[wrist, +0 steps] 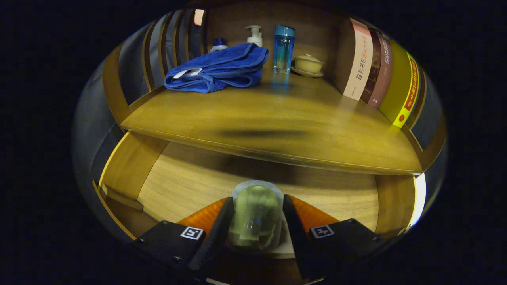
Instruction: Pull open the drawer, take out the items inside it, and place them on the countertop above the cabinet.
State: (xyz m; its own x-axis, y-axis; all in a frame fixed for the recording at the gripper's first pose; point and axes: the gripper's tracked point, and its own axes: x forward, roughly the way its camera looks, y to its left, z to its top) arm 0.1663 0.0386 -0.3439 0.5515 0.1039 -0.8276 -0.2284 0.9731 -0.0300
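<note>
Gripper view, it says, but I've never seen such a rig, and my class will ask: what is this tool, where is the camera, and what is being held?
A person carries a hand-held two-finger gripper; the camera rides on it, looking forward along the fingers. Both fingers press on a clear cup with something pale green inside, held above the open drawer. Beyond it, the countertop carries a blue towel, two pump bottles behind it, a blue glass, a small lidded bowl and standing books.
</note>
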